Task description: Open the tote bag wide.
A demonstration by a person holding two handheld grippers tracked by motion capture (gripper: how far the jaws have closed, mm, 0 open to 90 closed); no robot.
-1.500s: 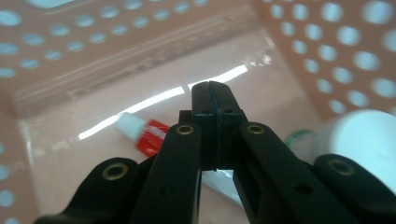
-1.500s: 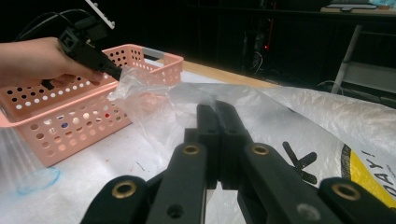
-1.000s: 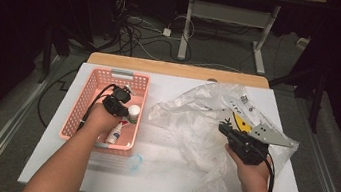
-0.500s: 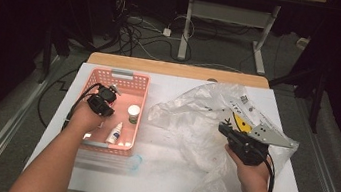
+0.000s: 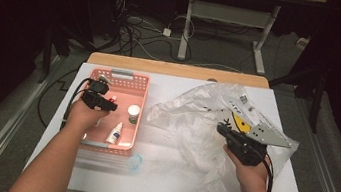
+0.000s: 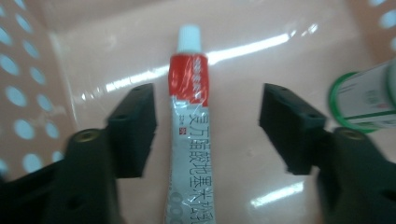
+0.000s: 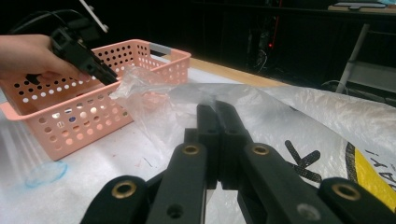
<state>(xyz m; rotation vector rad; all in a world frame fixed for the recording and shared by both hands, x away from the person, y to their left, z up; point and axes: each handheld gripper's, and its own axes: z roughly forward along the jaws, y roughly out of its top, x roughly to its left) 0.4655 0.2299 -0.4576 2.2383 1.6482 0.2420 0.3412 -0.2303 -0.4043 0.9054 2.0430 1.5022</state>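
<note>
Left gripper view shows my left gripper (image 6: 205,133) lowered into the pink basket (image 5: 135,83), jaws spread wide with the ointment tube (image 6: 189,126) lying lengthwise between them. Neither jaw touches the tube yet. I keep the jaws parallel to the tube's long axis so that closing should pinch it across its flat body, below the red band and white cap. A green-rimmed bottle (image 6: 369,100) lies just beside the outer jaw (a possible snag if I drift that way).

High view places a small dropper bottle (image 5: 115,132) nearer the basket's front wall, apart from my gripper.

My right gripper (image 7: 217,116) has its jaws pressed together on the clear plastic bag (image 7: 327,114), which lies crumpled across the white table (image 5: 162,175). I judge this hold serves to pin the bag's edge and keep its mouth ready toward the basket, so that the tube can go in once lifted.
</note>
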